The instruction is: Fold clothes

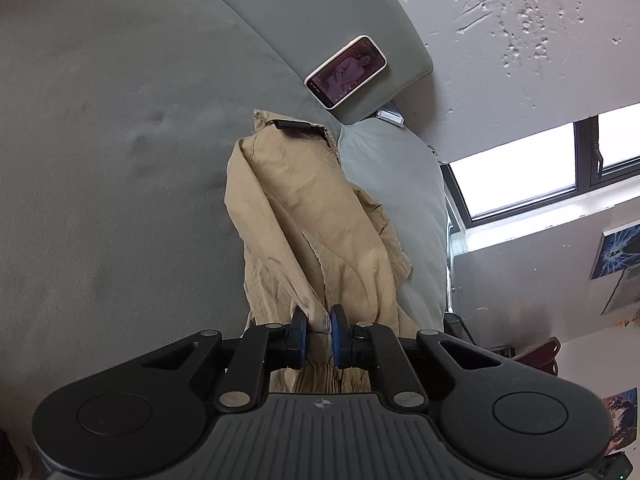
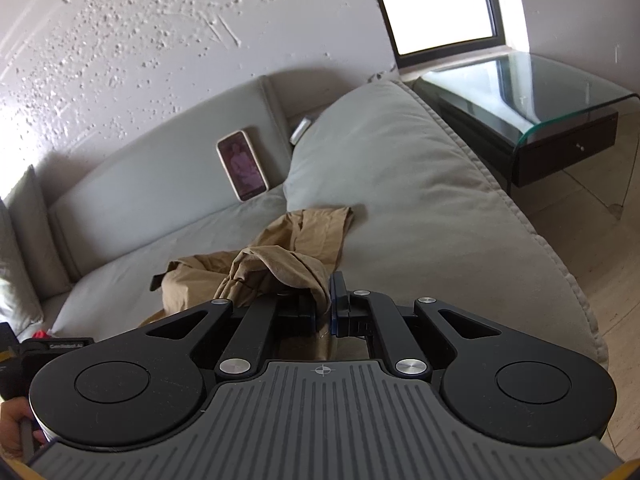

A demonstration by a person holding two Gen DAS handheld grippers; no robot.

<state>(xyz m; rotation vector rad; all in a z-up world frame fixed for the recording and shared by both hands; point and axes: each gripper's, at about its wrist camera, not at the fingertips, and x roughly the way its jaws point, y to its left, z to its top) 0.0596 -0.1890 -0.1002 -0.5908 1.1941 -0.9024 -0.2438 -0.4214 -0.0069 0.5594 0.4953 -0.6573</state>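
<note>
A tan garment (image 1: 308, 216) lies crumpled in a long bundle on the grey sofa seat (image 1: 100, 160). My left gripper (image 1: 319, 316) is shut on a fold of the tan fabric at its near end. In the right wrist view the same garment (image 2: 276, 264) lies bunched on the seat, its far end reaching the big cushion. My right gripper (image 2: 322, 300) is shut on a fold of the fabric, which drapes over the left finger. A dark tab on the garment's far end shows in the left wrist view (image 1: 294, 124).
A phone (image 2: 241, 165) with its screen lit leans on the sofa back; it also shows in the left wrist view (image 1: 346, 70). A large grey cushion (image 2: 420, 184) lies right of the garment. A glass side table (image 2: 532, 92) stands beyond it, under a window (image 2: 436, 4).
</note>
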